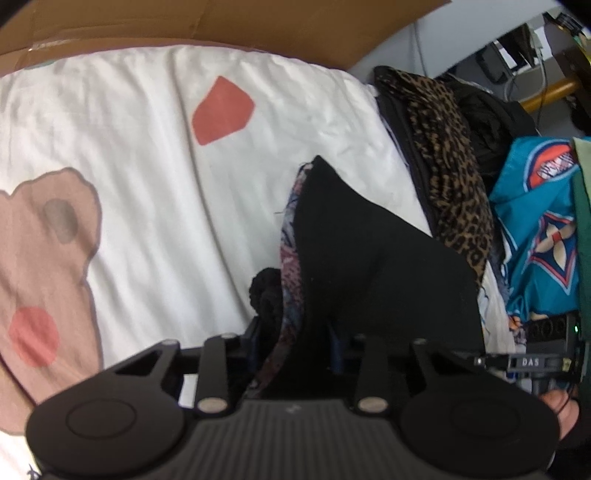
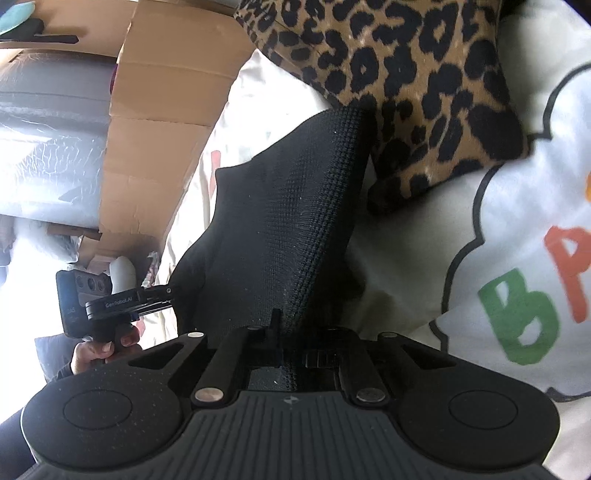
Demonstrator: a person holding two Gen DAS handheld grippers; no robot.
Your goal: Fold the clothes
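Observation:
A black knit garment (image 1: 369, 266) with a patterned inner layer (image 1: 290, 258) hangs stretched between my two grippers above the white printed bedsheet (image 1: 147, 166). My left gripper (image 1: 295, 339) is shut on one edge of it. In the right wrist view my right gripper (image 2: 295, 343) is shut on the other edge of the same black garment (image 2: 280, 229). The left gripper also shows in the right wrist view (image 2: 122, 299), held by a hand. The fingertips of both grippers are hidden by the cloth.
A leopard-print garment (image 1: 447, 162) lies on a pile at the bed's right side, also close ahead in the right wrist view (image 2: 399, 85). A teal printed garment (image 1: 535, 229) lies beyond it. Cardboard (image 1: 221, 22) stands behind the bed.

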